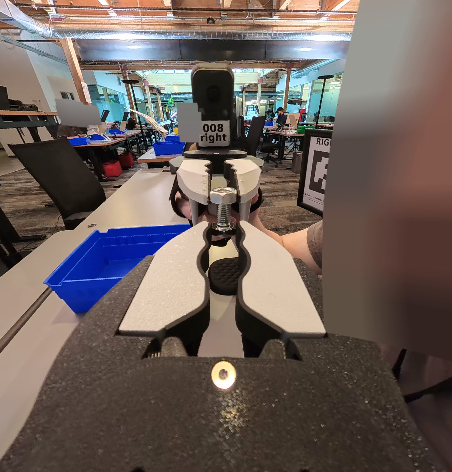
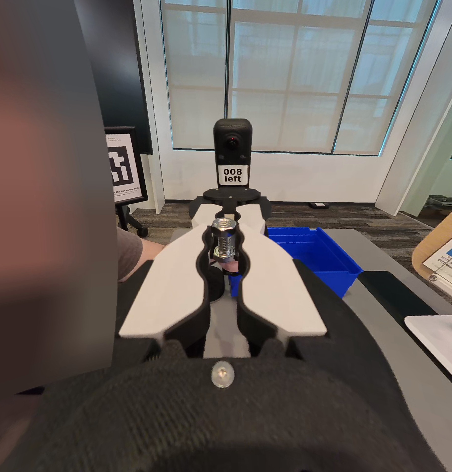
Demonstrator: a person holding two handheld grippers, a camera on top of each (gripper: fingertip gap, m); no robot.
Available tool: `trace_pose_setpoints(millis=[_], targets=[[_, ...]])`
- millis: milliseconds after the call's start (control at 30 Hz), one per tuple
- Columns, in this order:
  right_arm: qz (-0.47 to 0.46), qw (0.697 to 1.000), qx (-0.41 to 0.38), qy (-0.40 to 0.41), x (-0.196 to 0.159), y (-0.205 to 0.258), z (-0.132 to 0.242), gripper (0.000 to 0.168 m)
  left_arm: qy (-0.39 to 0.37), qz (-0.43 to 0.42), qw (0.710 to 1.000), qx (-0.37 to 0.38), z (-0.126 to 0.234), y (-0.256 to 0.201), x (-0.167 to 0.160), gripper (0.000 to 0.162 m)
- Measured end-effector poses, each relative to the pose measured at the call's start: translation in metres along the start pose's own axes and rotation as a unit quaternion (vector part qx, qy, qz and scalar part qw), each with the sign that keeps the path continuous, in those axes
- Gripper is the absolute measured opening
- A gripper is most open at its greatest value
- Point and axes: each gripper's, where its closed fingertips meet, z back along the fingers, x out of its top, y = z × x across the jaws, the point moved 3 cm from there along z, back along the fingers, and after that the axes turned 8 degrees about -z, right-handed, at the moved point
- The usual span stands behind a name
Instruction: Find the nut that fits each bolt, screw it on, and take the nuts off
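A: Status?
B: My L gripper (image 1: 222, 227) pinches nut (image 1: 222, 226) at shank end; R gripper (image 2: 223, 251) clamps bolt (image 1: 222, 204) head, midair over table (image 1: 28, 281).
A: Next?
B: Prob. threading; twist nut, keep axes aligned.

I see a shiny metal bolt (image 1: 222, 204) and nut (image 1: 222, 226), both bright and threaded. My left tongs (image 1: 222, 231) look like matt, grainy plastic. The blue bin (image 1: 102, 265) is glossy plastic; the desk (image 1: 143, 194) is smooth and matt.

Open-plan office: rows of desks (image 1: 122, 139), office chairs (image 1: 58, 176).
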Motion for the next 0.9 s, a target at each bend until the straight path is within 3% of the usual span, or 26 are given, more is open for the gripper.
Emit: trace_pose_setpoints(millis=[167,300,533,900], targets=[[0.001,1.000,-0.010,-0.009,0.001,-0.001,-0.001,0.018,-0.002,-0.005,1.000,0.012,0.001,0.002,0.001,0.017],[0.014,0.999,-0.042,-0.030,0.005,-0.006,0.001,0.030,-0.010,-0.005,0.999,0.039,0.004,0.009,0.003,0.017],[0.031,0.996,-0.082,-0.020,0.001,-0.012,-0.002,0.029,-0.006,-0.003,0.999,0.041,0.003,0.010,0.001,0.017],[0.030,0.997,-0.072,-0.022,0.003,-0.009,0.000,0.025,-0.003,0.000,0.999,0.036,0.002,0.009,0.000,0.017]])
